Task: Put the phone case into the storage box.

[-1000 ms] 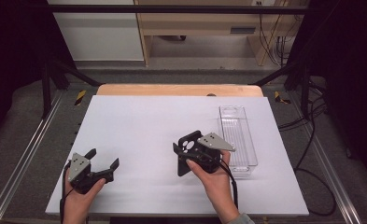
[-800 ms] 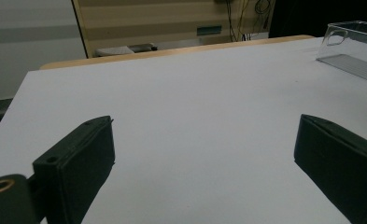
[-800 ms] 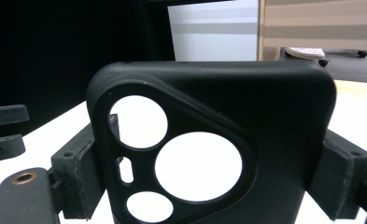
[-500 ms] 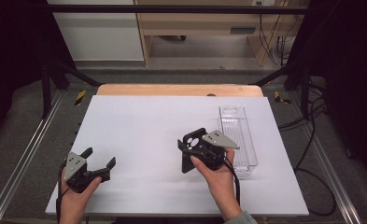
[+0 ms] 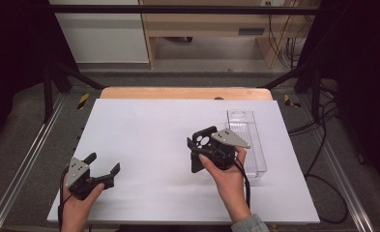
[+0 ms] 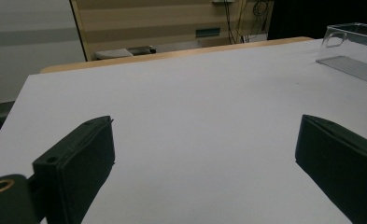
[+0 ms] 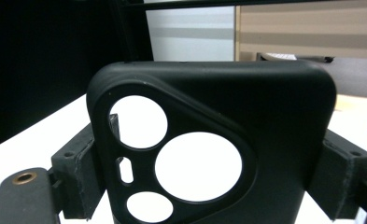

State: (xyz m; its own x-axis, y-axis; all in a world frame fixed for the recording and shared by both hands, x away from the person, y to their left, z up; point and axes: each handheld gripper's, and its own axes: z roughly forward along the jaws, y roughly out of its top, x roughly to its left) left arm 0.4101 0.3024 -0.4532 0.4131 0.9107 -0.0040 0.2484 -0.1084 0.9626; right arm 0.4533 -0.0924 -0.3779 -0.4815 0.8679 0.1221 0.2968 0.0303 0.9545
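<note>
While the left gripper (image 5: 102,166) gapes empty, the right gripper (image 7: 209,172) fingers clamp what seems a black phone case (image 7: 246,116) between them.

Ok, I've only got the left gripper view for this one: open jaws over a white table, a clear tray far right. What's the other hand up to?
Observer: The right tool is shut on a black phone case, with one jaw on each long edge.
Operator: Where is that relative to the tray?
Observer: In the high view it sits just left of the clear tray, near the tray's middle.
Operator: Can you tell which end of the case is up?
Observer: The right gripper view shows the camera cut-outs: two large round holes, a smaller one and a slot.
</note>
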